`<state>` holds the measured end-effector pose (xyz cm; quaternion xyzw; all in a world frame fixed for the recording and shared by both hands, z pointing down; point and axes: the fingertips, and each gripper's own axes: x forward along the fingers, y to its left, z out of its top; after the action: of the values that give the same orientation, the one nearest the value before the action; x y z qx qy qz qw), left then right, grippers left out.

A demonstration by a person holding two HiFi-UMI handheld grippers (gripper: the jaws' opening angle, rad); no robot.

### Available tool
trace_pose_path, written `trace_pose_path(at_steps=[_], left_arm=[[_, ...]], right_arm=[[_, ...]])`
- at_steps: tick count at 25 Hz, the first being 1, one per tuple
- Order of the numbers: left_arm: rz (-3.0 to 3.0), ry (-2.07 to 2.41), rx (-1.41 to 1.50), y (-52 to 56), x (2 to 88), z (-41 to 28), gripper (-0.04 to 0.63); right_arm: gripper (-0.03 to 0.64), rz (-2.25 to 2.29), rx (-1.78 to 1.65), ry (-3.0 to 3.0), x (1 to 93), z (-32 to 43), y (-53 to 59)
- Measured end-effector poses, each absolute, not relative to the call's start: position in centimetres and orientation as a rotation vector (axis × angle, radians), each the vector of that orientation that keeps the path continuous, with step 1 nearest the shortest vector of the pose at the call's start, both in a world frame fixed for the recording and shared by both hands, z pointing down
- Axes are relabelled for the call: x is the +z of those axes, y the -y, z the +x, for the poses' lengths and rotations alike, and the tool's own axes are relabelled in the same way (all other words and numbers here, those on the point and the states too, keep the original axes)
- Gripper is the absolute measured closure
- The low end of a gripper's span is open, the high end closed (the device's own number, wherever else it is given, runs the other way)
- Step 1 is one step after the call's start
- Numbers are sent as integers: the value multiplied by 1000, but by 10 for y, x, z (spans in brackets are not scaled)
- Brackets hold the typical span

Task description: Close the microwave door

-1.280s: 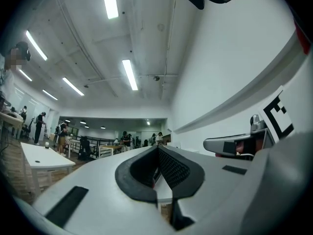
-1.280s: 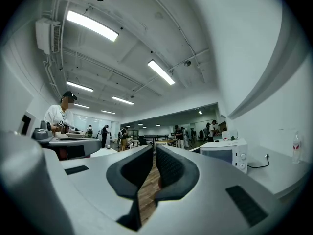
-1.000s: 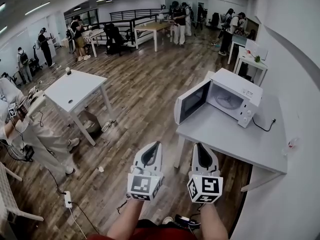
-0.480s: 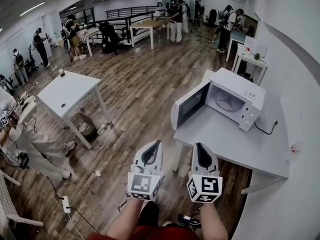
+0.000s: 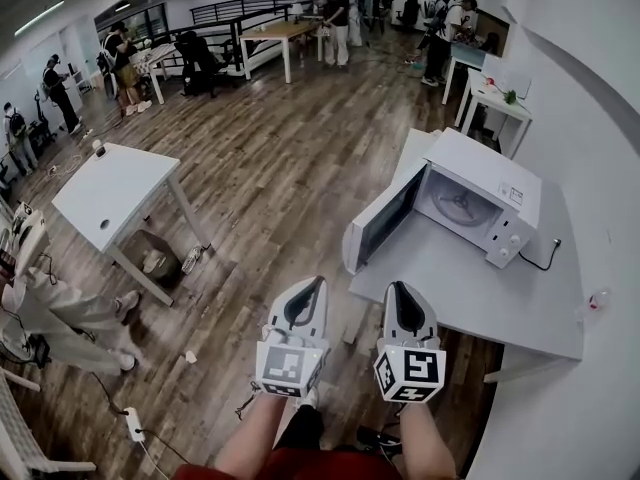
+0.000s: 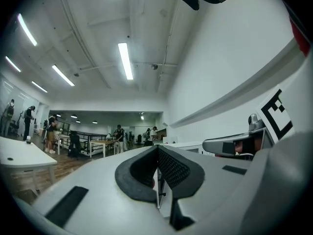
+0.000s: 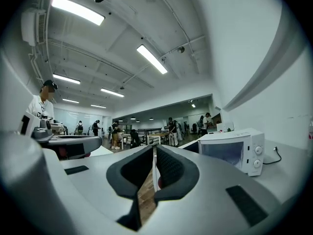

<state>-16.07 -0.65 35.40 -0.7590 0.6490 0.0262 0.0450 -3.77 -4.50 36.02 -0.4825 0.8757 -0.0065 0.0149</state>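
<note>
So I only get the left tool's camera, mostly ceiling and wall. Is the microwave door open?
Observer: Yes. In the head view the white box-shaped microwave has its dark-windowed door wide open, swung to the left.
Visitor: What is it standing on?
Observer: A grey rectangular table against the white wall.
Visitor: Is the right tool touching the door?
Observer: No, the right tool is shut, empty and short of it.

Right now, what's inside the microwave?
The microwave stands open, and inside I see only its round turntable, with no food on it. The open door hides the near corner of the inside.
</note>
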Motion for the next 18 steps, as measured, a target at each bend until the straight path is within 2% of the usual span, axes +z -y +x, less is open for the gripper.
trace_pose_path(at_steps=[18], left_arm=[[-2603,-1706,-55,139,428,-204,566]], right_arm=[[574,-1717,-138,-2745,429,-90,147]])
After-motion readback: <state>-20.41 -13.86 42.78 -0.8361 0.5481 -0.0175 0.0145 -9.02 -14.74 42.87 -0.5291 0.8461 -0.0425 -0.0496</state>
